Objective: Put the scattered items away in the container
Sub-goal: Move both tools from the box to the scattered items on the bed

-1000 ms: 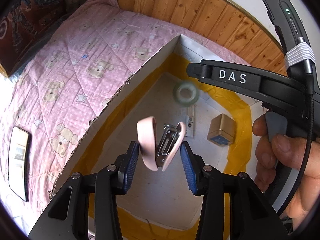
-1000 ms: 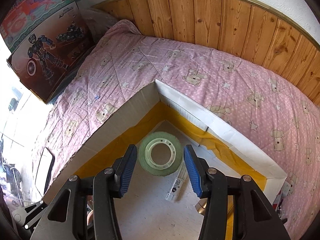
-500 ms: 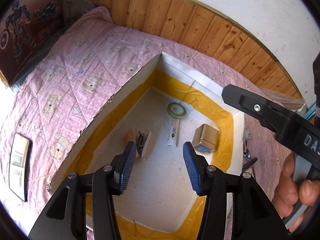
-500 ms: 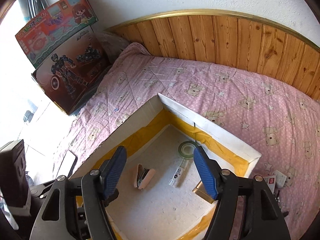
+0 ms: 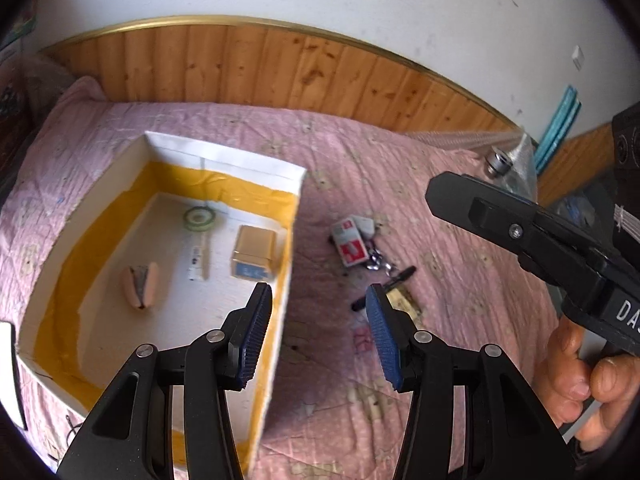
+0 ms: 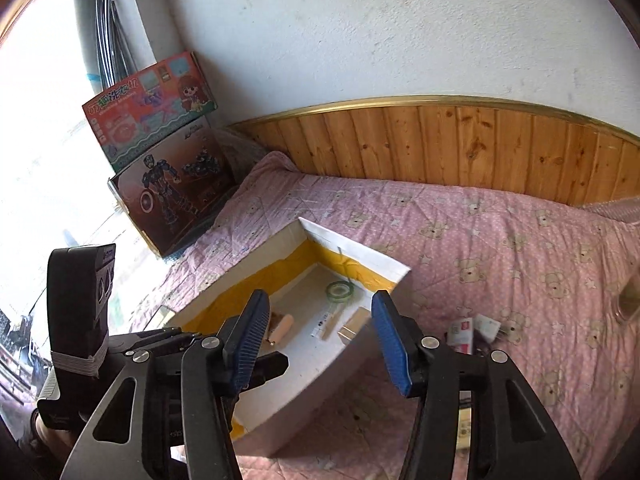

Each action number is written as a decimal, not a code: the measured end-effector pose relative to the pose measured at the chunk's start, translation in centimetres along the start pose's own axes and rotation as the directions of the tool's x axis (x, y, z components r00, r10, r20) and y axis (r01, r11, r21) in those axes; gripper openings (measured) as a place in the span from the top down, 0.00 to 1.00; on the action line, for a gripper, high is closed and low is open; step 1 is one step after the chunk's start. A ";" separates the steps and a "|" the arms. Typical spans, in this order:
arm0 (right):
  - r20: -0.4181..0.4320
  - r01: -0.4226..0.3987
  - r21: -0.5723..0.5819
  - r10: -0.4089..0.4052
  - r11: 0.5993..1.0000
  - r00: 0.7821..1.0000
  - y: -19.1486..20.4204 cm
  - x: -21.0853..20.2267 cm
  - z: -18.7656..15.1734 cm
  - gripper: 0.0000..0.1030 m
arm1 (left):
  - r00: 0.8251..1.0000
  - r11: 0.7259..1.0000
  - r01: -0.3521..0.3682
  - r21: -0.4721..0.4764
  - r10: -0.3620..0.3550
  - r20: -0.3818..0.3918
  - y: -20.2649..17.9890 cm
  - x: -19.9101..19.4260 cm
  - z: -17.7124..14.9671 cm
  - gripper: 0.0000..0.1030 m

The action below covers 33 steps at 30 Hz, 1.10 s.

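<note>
A white cardboard box lined with yellow tape lies on the pink bed; it also shows in the right wrist view. Inside lie a pink stapler, a green tape roll, a gold box and a white stick. Scattered on the quilt to its right are red-and-white cards, a white plug, keys, a black pen and a gold item. My left gripper is open and empty above the box's right wall. My right gripper is open and empty above the box.
A pink teddy-bear quilt covers the bed, with a wooden headboard behind. Toy boxes lean at the far left. A phone lies at the left edge. A metal-capped item in plastic wrap lies at the far right.
My left gripper let go of the pink stapler, which now lies in the box. Both grippers have pulled up and back and swung right, bringing the scattered items into view.
</note>
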State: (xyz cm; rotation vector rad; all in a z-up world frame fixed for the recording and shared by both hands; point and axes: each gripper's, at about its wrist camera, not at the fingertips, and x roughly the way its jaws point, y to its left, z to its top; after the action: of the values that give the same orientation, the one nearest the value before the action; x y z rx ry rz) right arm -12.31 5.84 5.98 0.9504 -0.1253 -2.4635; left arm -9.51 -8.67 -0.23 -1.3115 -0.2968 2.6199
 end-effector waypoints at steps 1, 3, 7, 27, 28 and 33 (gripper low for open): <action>-0.004 0.017 0.016 -0.017 1.000 1.000 -1.0 -0.4 -0.6 0.47 | 1.000 1.000 0.003 0.021 -0.003 -0.014 -1.0 0.5 -0.4 0.50; -0.023 0.059 0.050 -0.058 0.997 0.998 -3.0 -0.7 -1.7 0.47 | 0.999 0.998 0.004 0.061 -0.001 -0.045 -2.9 1.8 -1.1 0.50; -0.119 0.150 0.088 -0.139 0.985 0.983 -7.0 0.4 -4.5 0.47 | 0.995 0.995 -0.019 0.098 0.029 -0.097 -4.9 4.2 -2.2 0.50; -0.403 0.238 0.030 -0.206 0.971 0.892 -14.1 8.4 -12.9 0.32 | 0.945 0.976 -0.125 0.178 0.172 -0.278 -5.7 14.2 -5.7 0.50; -0.412 0.247 0.025 -0.215 0.969 0.885 -14.4 8.8 -13.2 0.32 | 0.943 0.975 -0.132 0.177 0.178 -0.281 -5.4 14.5 -5.8 0.50; -0.418 0.326 0.057 -0.274 0.944 0.866 -17.7 8.7 -12.9 0.30 | 0.933 0.974 -0.168 0.151 0.207 -0.293 -3.9 15.7 -5.2 0.50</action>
State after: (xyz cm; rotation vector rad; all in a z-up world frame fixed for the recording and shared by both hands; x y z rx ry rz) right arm -16.70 18.27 -13.55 1.6256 0.0116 -2.4883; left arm -14.22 -0.34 -14.31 -1.7491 0.0421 2.4761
